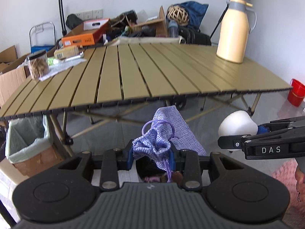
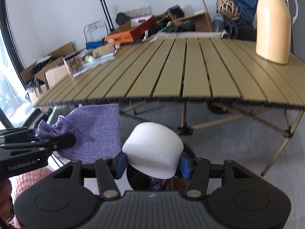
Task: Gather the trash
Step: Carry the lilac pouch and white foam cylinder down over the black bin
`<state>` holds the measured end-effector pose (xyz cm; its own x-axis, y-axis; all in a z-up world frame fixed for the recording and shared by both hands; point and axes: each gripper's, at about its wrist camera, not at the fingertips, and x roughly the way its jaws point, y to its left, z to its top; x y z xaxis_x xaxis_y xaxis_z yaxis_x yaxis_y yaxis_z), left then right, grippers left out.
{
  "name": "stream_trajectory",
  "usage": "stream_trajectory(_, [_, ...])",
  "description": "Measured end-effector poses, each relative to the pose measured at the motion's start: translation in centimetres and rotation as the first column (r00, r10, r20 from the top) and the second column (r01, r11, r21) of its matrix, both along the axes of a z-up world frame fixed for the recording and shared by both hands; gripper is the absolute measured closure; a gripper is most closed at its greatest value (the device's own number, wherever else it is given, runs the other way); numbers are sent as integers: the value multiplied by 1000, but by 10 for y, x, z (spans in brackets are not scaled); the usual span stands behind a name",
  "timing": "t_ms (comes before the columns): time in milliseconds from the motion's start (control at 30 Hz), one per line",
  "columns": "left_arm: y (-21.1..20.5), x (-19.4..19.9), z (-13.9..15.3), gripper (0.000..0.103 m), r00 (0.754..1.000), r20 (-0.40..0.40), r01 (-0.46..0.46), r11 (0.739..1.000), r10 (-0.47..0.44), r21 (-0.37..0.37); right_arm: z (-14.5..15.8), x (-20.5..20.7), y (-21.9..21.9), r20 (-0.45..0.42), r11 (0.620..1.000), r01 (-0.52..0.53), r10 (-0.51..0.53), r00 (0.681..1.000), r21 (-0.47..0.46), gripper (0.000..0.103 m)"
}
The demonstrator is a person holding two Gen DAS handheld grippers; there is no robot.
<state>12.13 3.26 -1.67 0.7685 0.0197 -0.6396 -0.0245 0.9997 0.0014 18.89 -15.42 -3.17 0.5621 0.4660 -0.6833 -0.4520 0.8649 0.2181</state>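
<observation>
My left gripper [image 1: 152,157] is shut on the gathered neck of a purple drawstring pouch [image 1: 162,133], held in front of and below the table's near edge. My right gripper [image 2: 152,163] is shut on a white foam piece [image 2: 153,148], rounded on top. From the left wrist view the right gripper [image 1: 256,131] shows at the right with the foam piece [image 1: 237,124] in it. In the right wrist view the left gripper [image 2: 38,133] reaches in from the left with the pouch [image 2: 95,131]. A bin with a pale green liner [image 1: 26,139] stands on the floor under the table's left end.
A slatted olive folding table [image 1: 152,70] fills the middle, with a cream thermos jug [image 1: 233,30] at its right. A jar of snacks [image 1: 37,64], wrappers and a box lie at its far left. Cardboard boxes and clutter line the wall. A red bucket [image 1: 296,92] stands at the right.
</observation>
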Motion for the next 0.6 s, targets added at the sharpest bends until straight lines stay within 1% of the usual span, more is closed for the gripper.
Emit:
stream_trajectory(167, [0, 3, -19, 68, 997, -74, -8, 1000, 9, 14, -24, -4, 7, -65, 1000, -11, 9, 998, -21, 48])
stream_trajectory(367, [-2, 8, -42, 68, 988, -154, -16, 999, 21, 32, -54, -4, 10, -142, 999, -8, 1, 990, -54, 48])
stream_trajectory(600, [-2, 20, -71, 68, 967, -252, -33, 999, 34, 10, -84, -4, 13, -221, 995, -13, -9, 975, -95, 48])
